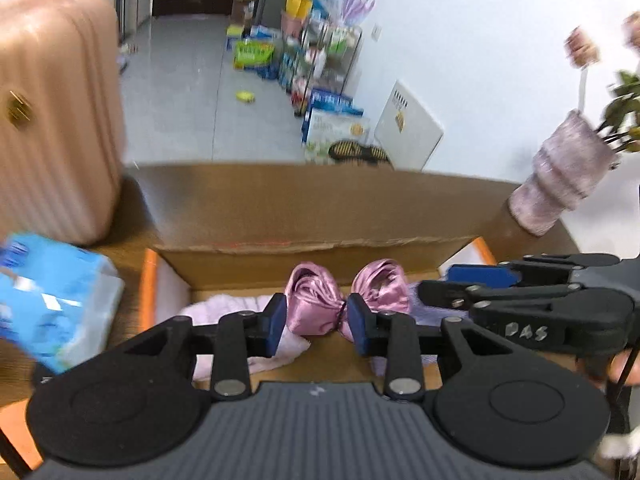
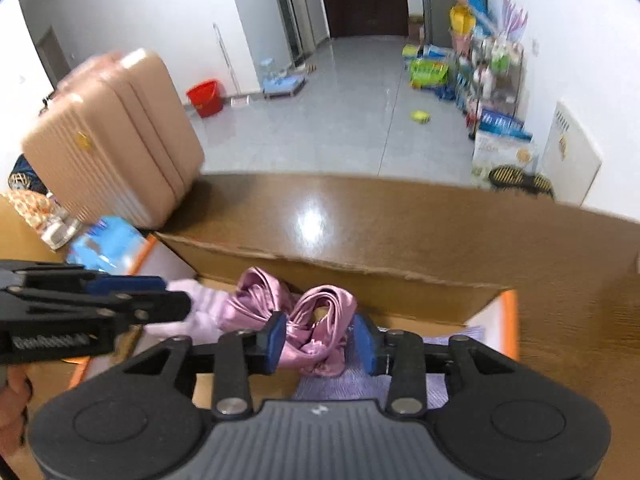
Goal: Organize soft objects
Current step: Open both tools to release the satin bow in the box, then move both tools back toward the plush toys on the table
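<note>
A shiny pink satin cloth (image 1: pixel 316 300) (image 2: pixel 308 320), twisted into two loops, lies in an open cardboard box (image 1: pixel 280 216) (image 2: pixel 380 284) on a pale pink fluffy piece (image 1: pixel 236 304) (image 2: pixel 200 304) and a lavender cloth (image 1: pixel 432 312) (image 2: pixel 360 384). My left gripper (image 1: pixel 318 326) (image 2: pixel 168 292) is open, its blue pads on either side of the satin's left loop and knot. My right gripper (image 2: pixel 320 344) (image 1: pixel 436 284) is also open around the other end, with a gap at its right pad. Both point down into the box, side by side.
A pink suitcase (image 1: pixel 52 112) (image 2: pixel 116 140) stands at the left on the wooden table (image 2: pixel 440 220). A blue packet (image 1: pixel 52 300) (image 2: pixel 108 244) lies beside the box. A mauve vase (image 1: pixel 560 176) with flowers stands at the right. A hand (image 2: pixel 12 392) holds the left gripper.
</note>
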Motion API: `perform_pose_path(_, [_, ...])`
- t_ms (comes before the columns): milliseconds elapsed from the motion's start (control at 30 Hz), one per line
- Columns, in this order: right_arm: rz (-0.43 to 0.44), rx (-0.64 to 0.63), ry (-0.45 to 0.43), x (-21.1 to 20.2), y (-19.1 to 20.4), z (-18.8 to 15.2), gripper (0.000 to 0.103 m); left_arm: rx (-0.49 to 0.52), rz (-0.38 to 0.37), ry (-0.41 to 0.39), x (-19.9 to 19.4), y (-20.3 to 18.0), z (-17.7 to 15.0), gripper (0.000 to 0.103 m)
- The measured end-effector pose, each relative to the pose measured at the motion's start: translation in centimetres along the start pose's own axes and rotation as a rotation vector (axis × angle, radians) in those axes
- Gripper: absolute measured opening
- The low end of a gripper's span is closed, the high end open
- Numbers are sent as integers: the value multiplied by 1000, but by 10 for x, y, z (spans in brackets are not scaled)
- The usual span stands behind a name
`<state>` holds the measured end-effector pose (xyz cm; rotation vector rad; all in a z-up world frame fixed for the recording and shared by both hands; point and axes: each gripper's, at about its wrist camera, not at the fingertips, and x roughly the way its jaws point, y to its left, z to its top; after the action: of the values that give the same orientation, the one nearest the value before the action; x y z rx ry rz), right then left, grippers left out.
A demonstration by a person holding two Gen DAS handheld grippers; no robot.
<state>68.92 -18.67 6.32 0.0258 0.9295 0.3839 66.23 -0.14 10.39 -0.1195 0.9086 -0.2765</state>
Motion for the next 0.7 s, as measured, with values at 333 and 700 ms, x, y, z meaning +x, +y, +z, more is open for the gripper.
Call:
perform_pose_path(333, [-38,-27,-190,-184,18,-25,53,56,70,-194,-182,-20,-39,46])
perform_pose_path(700, [15,-143,-504,-323,49,-155,72,199,92,-486,-305,-58,-178,75])
